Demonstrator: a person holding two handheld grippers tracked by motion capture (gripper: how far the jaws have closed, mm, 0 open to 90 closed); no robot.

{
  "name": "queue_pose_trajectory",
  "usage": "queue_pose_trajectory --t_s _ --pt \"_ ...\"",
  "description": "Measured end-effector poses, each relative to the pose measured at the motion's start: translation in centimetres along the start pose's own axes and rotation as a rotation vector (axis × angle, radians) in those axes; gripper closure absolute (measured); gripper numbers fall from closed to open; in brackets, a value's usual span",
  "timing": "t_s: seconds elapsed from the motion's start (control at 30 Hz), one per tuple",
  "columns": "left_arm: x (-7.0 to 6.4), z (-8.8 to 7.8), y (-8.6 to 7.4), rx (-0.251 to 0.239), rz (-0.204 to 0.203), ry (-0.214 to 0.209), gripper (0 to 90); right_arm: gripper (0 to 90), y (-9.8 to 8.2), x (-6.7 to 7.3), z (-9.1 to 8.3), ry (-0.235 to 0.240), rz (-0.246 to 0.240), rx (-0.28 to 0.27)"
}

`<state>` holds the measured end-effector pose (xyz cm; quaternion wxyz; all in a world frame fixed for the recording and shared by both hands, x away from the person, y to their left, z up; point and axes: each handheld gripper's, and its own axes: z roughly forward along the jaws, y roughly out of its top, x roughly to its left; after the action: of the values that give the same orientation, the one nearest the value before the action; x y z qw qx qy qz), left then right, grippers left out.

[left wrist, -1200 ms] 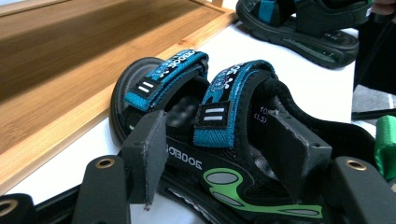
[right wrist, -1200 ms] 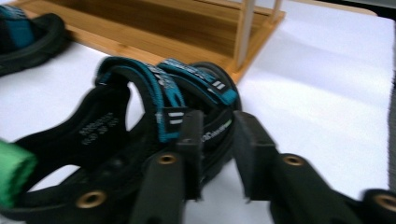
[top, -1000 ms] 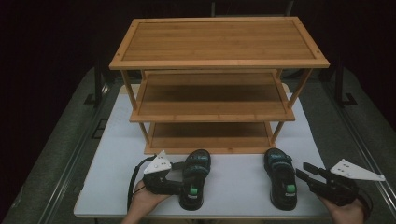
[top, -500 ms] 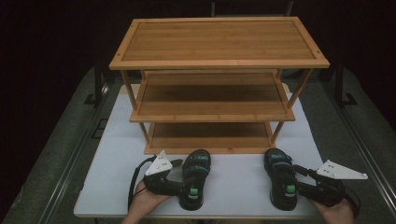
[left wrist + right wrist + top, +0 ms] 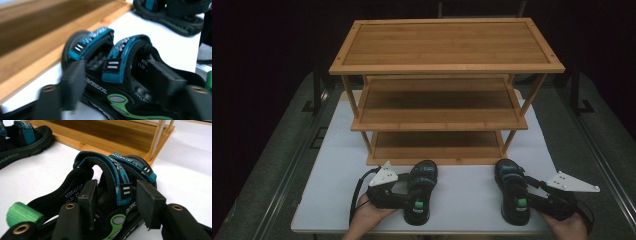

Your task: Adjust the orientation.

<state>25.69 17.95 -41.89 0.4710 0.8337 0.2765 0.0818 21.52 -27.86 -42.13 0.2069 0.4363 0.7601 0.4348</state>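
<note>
Two black sandals with teal straps lie on the white table, in front of a bamboo rack. In the high view my left gripper reaches from the left into the left sandal. My right gripper comes from the right into the right sandal. In the left gripper view the open gripper straddles the sandal's side wall and rear strap. In the right gripper view the open gripper stands astride the rear strap and outer side of its sandal, with a gap on each side.
The three-tier bamboo rack stands just behind the sandals, its lowest shelf near their toes. The table's front edge is close under both hands. Dark floor surrounds the table.
The right gripper has moved left from beside the right sandal until its jaws stand over the sandal's side. The left gripper has edged slightly further onto the left sandal.
</note>
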Motion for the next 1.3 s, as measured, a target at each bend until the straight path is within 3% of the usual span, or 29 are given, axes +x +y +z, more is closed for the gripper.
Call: queue_pose_trajectory --t_s 0.1,0.2,0.3,0.4,0.6,0.93,1.13,1.3 --pt "-0.2 -0.1 0.0 0.015 0.024 0.045 50.4 57.6 0.1 0.2 0.1 -0.026 -0.027 0.016" --pt "-0.1 -0.3 0.0 0.018 0.016 0.054 55.0 61.0 0.1 0.2 0.2 -0.04 -0.031 0.018" --pt "-0.1 -0.5 0.1 0.022 0.033 0.069 65.8 71.4 0.3 0.4 0.1 -0.08 -0.044 0.033" --pt "0.1 -0.7 -0.1 0.012 0.031 0.082 73.1 75.1 0.2 0.3 -0.1 -0.097 -0.037 0.029" --pt "0.2 -0.9 -0.2 0.001 0.018 0.087 76.3 77.8 0.2 -0.1 -0.4 -0.098 0.0 0.018" --pt "-0.3 -1.4 -0.2 -0.02 0.024 0.091 77.3 78.0 0.9 1.1 -0.7 -0.059 -0.025 -0.006" --pt "-0.3 -2.2 0.0 -0.072 0.02 0.102 77.4 77.9 1.4 1.9 -0.7 -0.005 -0.004 -0.048" --pt "-0.2 -2.7 0.1 -0.106 0.014 0.123 77.4 77.7 1.8 3.1 -0.4 0.006 -0.024 -0.066"
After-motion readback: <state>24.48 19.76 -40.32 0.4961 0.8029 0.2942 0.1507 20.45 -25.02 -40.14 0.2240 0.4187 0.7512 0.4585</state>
